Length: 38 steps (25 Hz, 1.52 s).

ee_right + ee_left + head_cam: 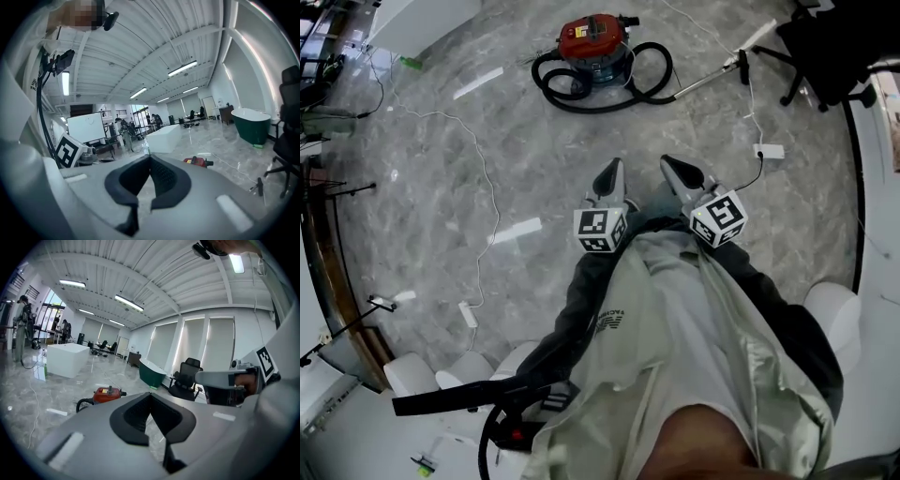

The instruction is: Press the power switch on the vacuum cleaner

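The red vacuum cleaner [592, 39] stands on the grey marble floor far ahead, ringed by its coiled black hose [572, 94]; its metal wand [712, 77] lies to the right. Both grippers are held at my waist, well short of it. My left gripper [613, 169] and right gripper [671, 165] point forward side by side, jaws shut on nothing. The vacuum cleaner [107, 393] shows small beyond the left gripper [150, 396]. In the right gripper view the vacuum cleaner [199, 162] sits right of the right gripper [150, 159]. No switch can be made out at this distance.
A black office chair [825, 47] stands at the far right, near a white power strip [769, 150]. A thin white cable [490, 192] snakes across the floor at left. A dark green tub [152, 372] and a white block [68, 359] stand further off.
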Available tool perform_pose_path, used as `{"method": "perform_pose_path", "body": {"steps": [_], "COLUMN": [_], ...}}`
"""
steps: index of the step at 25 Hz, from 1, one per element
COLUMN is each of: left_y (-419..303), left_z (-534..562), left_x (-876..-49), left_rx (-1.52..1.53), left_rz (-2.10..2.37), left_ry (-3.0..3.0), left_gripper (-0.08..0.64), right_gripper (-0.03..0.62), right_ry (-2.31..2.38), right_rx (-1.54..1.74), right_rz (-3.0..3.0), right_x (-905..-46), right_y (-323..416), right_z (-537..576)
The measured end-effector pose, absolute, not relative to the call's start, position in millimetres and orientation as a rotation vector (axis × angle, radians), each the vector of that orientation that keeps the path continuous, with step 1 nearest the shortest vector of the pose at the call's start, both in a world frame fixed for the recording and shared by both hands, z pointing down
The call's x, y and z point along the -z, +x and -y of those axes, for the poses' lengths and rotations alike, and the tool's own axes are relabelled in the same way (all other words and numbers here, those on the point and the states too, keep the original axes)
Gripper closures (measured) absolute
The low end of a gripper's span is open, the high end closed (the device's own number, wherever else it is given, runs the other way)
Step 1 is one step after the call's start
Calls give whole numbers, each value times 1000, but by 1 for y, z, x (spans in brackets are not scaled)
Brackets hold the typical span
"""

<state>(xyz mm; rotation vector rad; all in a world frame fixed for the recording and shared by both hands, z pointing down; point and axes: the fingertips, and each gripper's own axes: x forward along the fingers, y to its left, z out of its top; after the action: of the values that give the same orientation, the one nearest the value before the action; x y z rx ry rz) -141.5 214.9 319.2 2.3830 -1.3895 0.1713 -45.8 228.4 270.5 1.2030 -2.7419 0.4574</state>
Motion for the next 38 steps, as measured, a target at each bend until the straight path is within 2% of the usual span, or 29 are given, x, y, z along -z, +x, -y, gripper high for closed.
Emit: {"method": "perform_pose_path", "body": {"steps": [7, 16, 22, 29, 33, 38], "left_y": [-177, -203, -175, -126, -138, -160], "left_z": [-180, -91, 9, 101, 129, 173], "left_x": [-312, -343, -339, -332, -341, -344], "left_rx": [-85, -172, -226, -254, -254, -238], "left_rz": [1472, 1593, 1597, 1526, 1536, 1473], "left_ry": [2308, 2195, 2183, 2228, 2201, 2194], "left_gripper": [560, 560, 560, 560, 560, 560], "right_gripper": [592, 592, 592, 592, 592, 592], "right_ry": [1066, 935, 805, 790, 858, 889], "right_rx": [-371, -485, -500, -544, -605, -616], "right_rz": [2767, 2794, 2823, 2779, 2729, 2686], "right_x": [-257, -288, -288, -297, -310, -316], "right_y": [-84, -102, -96, -48, -34, -59], "right_z": [-180, -69, 39, 140, 173, 202]}}
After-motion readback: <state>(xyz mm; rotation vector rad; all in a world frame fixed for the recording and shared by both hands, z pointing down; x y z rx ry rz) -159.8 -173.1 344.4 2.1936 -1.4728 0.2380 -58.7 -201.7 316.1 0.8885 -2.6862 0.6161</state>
